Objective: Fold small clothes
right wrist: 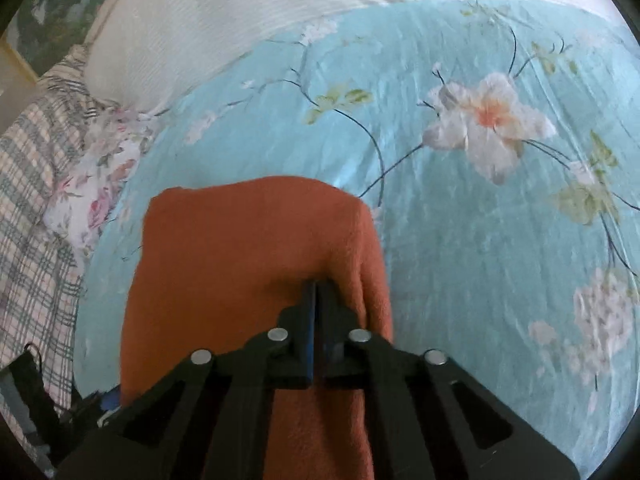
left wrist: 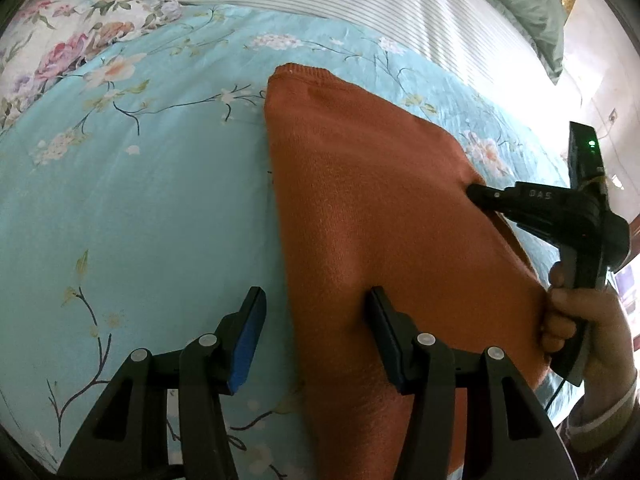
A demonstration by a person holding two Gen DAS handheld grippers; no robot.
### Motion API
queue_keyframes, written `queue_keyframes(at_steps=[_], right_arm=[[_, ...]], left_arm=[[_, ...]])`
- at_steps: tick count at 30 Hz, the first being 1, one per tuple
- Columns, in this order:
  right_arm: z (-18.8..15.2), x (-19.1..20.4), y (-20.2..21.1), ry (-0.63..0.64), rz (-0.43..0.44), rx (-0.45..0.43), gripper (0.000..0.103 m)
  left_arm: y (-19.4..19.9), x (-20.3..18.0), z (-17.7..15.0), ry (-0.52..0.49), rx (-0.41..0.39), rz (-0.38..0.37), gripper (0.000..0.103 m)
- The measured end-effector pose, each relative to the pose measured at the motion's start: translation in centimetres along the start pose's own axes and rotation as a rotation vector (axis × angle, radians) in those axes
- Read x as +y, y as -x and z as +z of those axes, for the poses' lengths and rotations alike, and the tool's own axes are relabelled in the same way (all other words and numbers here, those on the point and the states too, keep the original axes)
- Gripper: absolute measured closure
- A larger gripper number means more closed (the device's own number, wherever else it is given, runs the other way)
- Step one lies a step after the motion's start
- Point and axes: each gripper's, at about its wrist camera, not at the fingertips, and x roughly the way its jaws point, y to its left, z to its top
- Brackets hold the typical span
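The orange knit is spread on the floral sheet. Its right edge is pinched by the right gripper; the left gripper is held agape over its left edge.

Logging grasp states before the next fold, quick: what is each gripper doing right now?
Left gripper: jaws open, straddling the edge of the orange garment, holding nothing.
Right gripper: jaws shut on the orange garment.
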Motion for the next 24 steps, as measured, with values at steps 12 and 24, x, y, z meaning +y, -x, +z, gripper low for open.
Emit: queue_keyframes(at_steps=[12, 24], right_arm=[[-9.4, 0.5, 6.1, 0.116, 0.028, 0.02, 0.098], [-10.9, 0.4, 7.9, 0.082, 0.062, -0.017, 0.097]], left_arm=[[3.9, -0.4, -2.8, -0.019, -0.019, -0.043, 0.052], [3.6, -1.2, -4.9, -0.056, -0.005, 0.01, 0.049]])
